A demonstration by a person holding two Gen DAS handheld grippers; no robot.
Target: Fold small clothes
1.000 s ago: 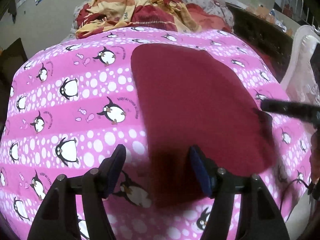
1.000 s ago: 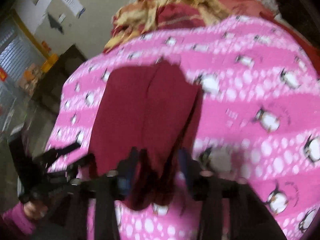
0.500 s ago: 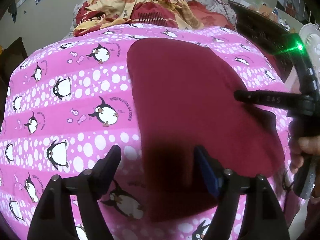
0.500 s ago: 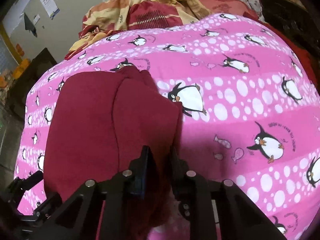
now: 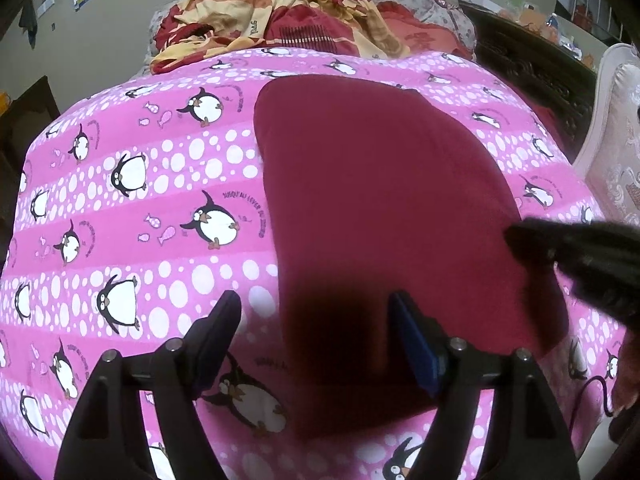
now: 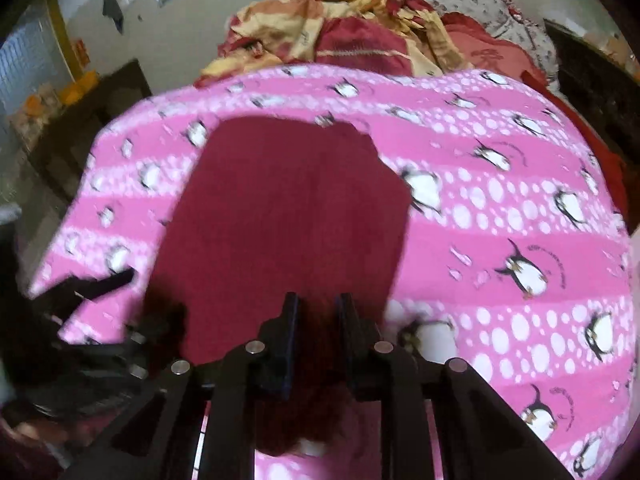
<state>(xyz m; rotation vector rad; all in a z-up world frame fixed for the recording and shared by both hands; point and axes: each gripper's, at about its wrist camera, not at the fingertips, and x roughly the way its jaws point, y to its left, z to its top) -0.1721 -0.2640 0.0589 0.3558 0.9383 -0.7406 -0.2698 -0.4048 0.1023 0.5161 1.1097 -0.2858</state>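
Observation:
A dark red garment (image 5: 380, 208) lies flat on the pink penguin blanket (image 5: 120, 208); it also shows in the right wrist view (image 6: 280, 216). My left gripper (image 5: 316, 320) is open and empty, its fingers over the garment's near left edge. My right gripper (image 6: 318, 312) is nearly shut, with the garment's near edge between its fingers. The right gripper shows blurred in the left wrist view (image 5: 576, 256) at the garment's right edge. The left gripper shows in the right wrist view (image 6: 100, 284) at the left.
A heap of red and yellow bedding (image 5: 288, 20) lies at the far end of the bed. A dark wooden headboard (image 5: 532, 68) and a pale cushioned chair (image 5: 616, 152) stand at the right. A dark cabinet (image 6: 80, 120) stands at the left.
My right gripper has moved the garment's edge and the view has swung left. The garment now lies flatter, without the earlier raised fold. My left gripper stays open.

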